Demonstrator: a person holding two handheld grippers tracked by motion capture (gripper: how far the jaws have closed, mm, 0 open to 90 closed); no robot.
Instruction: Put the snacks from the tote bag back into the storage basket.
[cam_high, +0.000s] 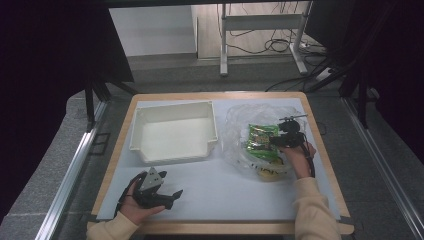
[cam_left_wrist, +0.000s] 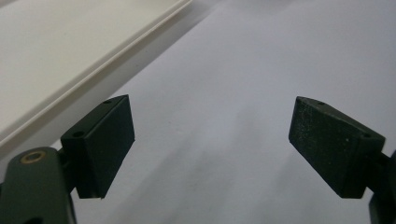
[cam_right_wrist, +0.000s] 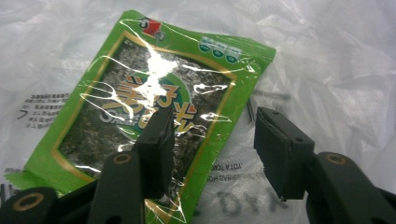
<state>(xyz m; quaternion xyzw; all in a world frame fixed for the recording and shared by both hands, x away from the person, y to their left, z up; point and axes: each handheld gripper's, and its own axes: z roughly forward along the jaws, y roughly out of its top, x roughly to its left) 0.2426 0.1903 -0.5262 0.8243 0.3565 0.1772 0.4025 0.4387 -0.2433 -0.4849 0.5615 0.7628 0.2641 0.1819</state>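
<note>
Right gripper (cam_right_wrist: 210, 144) half-open astride one edge of the glossy green seaweed packet (cam_right_wrist: 149, 112), atop a crinkled clear plastic bag (cam_high: 240, 150) right of the white plastic bin (cam_high: 172, 131), evidently for pinching; left gripper (cam_left_wrist: 210, 144) wide open, empty, parked low over the desk (cam_high: 225, 195).

The person is wearing cream-coloured long sleeves (cam_high: 311, 210) that are ending at the wrists, just behind each tool. The left gripper (cam_high: 172, 196) is showing a black body with a grey three-cornered plate (cam_high: 152, 179) sitting on top of it, dotted with small dark holes. In its own view, two flat black rectangular pads (cam_left_wrist: 105, 140) are carrying small screw holes along their outer edges, and a brass-coloured ring is sitting in the arm below the nearer pad. The right gripper (cam_right_wrist: 212, 149) is showing the same matt black jaws, brass-ringed pivots beneath them, and a dark cable trailing past the wrist.
</note>
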